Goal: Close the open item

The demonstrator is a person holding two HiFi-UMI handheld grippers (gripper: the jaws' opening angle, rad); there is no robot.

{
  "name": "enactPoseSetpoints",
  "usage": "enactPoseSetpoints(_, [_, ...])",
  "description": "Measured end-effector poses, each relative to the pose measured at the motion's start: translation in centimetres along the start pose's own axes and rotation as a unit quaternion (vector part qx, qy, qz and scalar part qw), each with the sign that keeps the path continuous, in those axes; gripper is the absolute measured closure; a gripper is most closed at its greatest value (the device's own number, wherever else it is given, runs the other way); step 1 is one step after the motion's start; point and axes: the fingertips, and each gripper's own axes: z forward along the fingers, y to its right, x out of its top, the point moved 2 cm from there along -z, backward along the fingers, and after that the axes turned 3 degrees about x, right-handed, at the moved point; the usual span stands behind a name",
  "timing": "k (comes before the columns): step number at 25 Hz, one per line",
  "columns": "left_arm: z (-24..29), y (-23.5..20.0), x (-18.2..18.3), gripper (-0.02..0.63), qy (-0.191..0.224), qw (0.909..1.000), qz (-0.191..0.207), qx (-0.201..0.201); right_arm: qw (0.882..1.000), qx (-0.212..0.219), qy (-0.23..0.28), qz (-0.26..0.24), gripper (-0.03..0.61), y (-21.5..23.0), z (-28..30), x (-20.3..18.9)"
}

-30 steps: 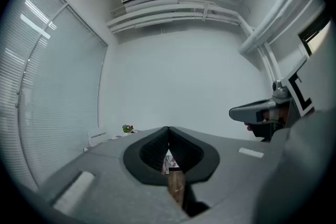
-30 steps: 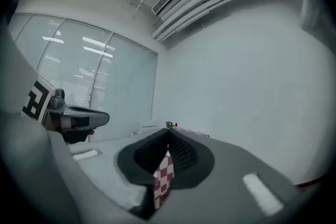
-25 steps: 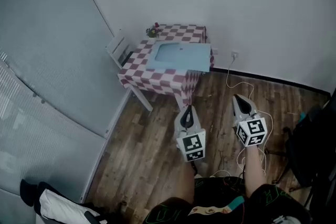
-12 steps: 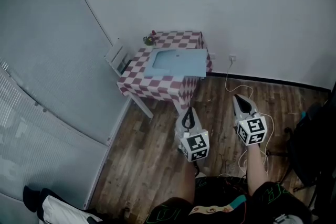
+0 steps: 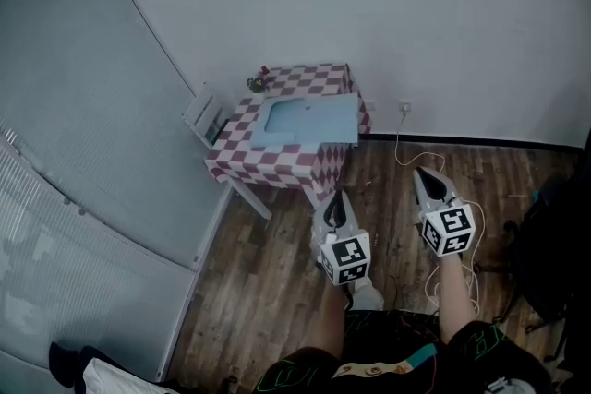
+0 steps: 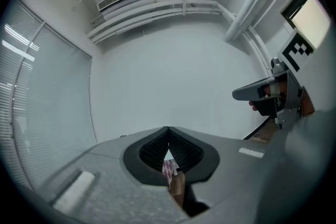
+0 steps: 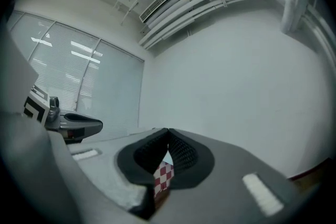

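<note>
Low centre, the left gripper (image 5: pixel 335 198) and right gripper (image 5: pixel 421 175) show jaws pressed together (black-and-white square markers (image 5: pixel 344 259)); the red-and-white chequered table (image 5: pixel 277 163) stands above.

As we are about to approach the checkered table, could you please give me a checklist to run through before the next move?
1. Left claw free: ok, shut with nothing between its jaws.
2. Right claw free: ok, shut, nothing held.
3. Table within reach: not ok, it stands well ahead of both claws.
4. Light-blue item on the table confirmed open: cannot tell, too far away to make out.
5. Path free of snags: not ok, a white cable trails over the wooden floor on the right claw's side.
</note>
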Motion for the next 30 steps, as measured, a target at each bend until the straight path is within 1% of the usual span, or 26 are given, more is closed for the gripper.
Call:
enactPoseSetpoints(3, [1.0, 0.5, 0.1, 0.604, 0.007, 0.9999, -0.003, -0.01, 1.0, -0.006, 0.002, 0.003, 0.575, 0.6, 0.1, -0.3])
enactPoseSetpoints(7, [3.4, 1.4, 0.1, 0.604, 0.007, 0.9995, -0.016, -0.025, 1.0, -0.017, -0.004, -0.006, 0.575, 2.2, 0.8, -0.3])
enactPoseSetpoints(11, [5.4, 3.0, -0.2, 0.604, 0.012, 0.9983, -0.026, -0.051, 0.999, -0.032, -0.007, 0.008, 0.575, 3.9, 1.1, -0.9])
enactPoseSetpoints(16, [8.4, 2.0, -2.7, 0.604, -0.022, 0.9978, -0.045, -0.043, 0.999, -0.024, -0.027, 0.004, 0.575, 4.4, 3.7, -2.7])
enactPoseSetpoints(21, [11.7, 2.2, -4.0, 0.604, -0.032, 0.9967, -0.051, -0.054, 0.999, -0.025, -0.04, 0.015, 0.575, 5.6, 7.1, -4.2])
enactPoseSetpoints(24, [13.8, 1.8, -5.2, 0.604, -0.051, 0.9955, -0.056, -0.056, 0.998, -0.02, -0.055, 0.022, 0.575, 5.8, 9.2, -5.3])
enactPoseSetpoints(30, [18.8, 1.3, -8.0, 0.604, -0.086, 0.9918, -0.077, -0.056, 0.996, -0.015, -0.088, 0.019, 0.575, 7.6, 13.7, -7.0])
